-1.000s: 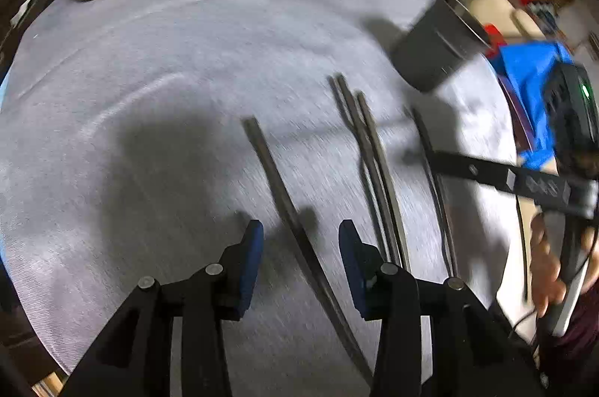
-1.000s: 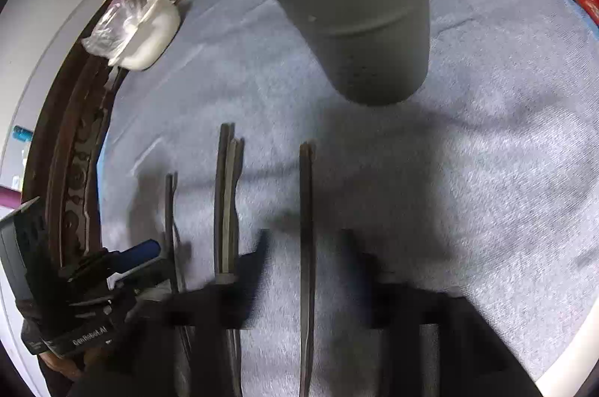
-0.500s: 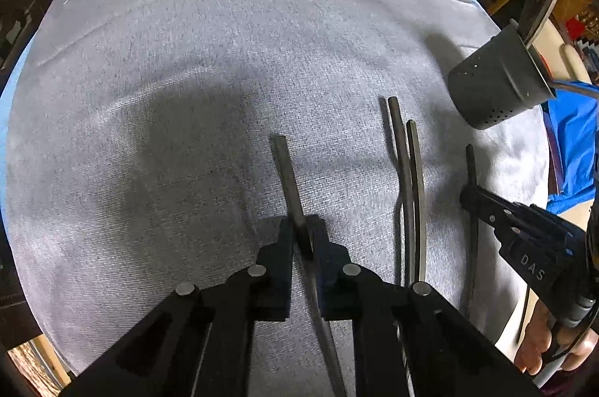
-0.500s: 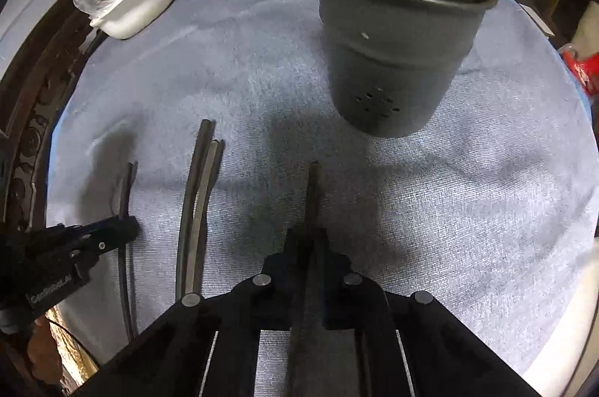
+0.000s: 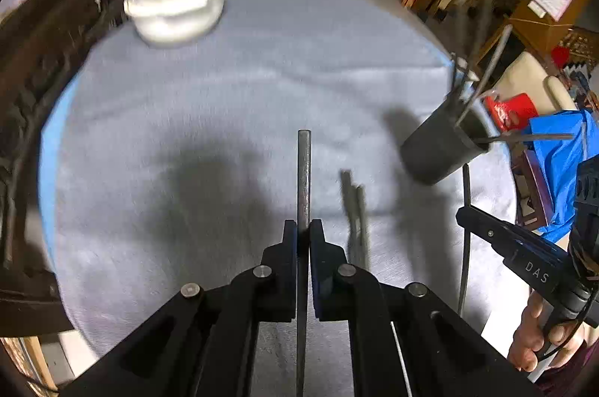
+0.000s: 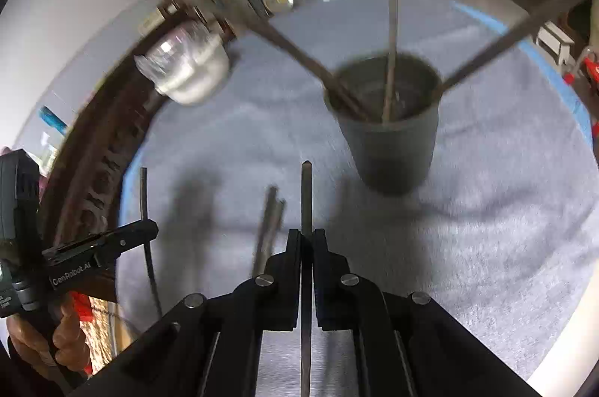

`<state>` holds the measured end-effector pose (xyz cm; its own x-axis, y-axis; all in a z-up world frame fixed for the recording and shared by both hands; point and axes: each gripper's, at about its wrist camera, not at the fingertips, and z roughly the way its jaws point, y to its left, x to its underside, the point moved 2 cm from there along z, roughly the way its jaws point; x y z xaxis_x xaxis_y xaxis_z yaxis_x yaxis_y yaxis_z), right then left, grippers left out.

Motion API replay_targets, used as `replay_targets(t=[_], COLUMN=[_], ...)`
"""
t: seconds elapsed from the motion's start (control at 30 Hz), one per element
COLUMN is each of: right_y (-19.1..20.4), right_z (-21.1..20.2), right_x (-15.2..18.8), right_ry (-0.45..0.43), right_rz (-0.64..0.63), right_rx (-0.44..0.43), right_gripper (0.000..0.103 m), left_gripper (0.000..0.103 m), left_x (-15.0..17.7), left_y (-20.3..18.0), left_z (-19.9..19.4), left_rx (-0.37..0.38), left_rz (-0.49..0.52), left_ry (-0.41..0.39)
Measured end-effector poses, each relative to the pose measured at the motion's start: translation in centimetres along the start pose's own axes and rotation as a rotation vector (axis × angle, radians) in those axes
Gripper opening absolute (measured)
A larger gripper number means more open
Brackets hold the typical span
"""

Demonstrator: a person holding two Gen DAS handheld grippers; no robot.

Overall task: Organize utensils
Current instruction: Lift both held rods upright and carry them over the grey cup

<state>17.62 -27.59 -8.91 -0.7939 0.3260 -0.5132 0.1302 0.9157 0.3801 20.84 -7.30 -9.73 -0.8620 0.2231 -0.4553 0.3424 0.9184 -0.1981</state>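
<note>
Both your jaws grip one utensil each: left gripper [image 5: 303, 232], right gripper [image 6: 307, 240]. Holder [image 6: 389, 142] upper right; two utensils [image 6: 269, 225] lie between on the counter [image 6: 486, 228].

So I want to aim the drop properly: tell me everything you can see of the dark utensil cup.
The dark utensil cup is a dark grey tapered holder, likely metal or plastic, standing upright on the grey tablecloth. Its mouth is open, and three long utensils lean out over the rim in different directions. Neither gripper touches it.

matt metal utensil [image 5: 303, 172], grey cloth tbl cover [image 5: 262, 90]
</note>
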Motion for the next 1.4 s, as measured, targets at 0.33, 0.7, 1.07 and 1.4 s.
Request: replay_targets(t=[0.33,0.7,1.07,1.4], right_y=[3.0,3.6,2.2,0.1], right_z=[-5.5,-8.5,-10.7,-12.7], right_x=[-1.1,-2.9,-6.5,-10.3], right_ry=[-0.214,-0.357,-0.523,-0.722], right_rz=[-0.043,-0.065,-0.036,0.017], right_rx=[-0.090,-0.121,-0.128,-0.073], right_gripper=[0.006,0.006,0.006,0.006], left_gripper=[0.006,0.006,0.006,0.006], left_x=[-1.5,-2.2,-3.6,-6.1], left_y=[-2.8,-5.1,-7.2,-9.6], left_z=[-6.0,-9.0,-10.2,-11.1], left_rx=[-0.056,-0.088,-0.073,0.041], left_rz=[0.075,0.124,0.153,0.160], left_ry=[-0.186,-0.284,-0.321,-0.345])
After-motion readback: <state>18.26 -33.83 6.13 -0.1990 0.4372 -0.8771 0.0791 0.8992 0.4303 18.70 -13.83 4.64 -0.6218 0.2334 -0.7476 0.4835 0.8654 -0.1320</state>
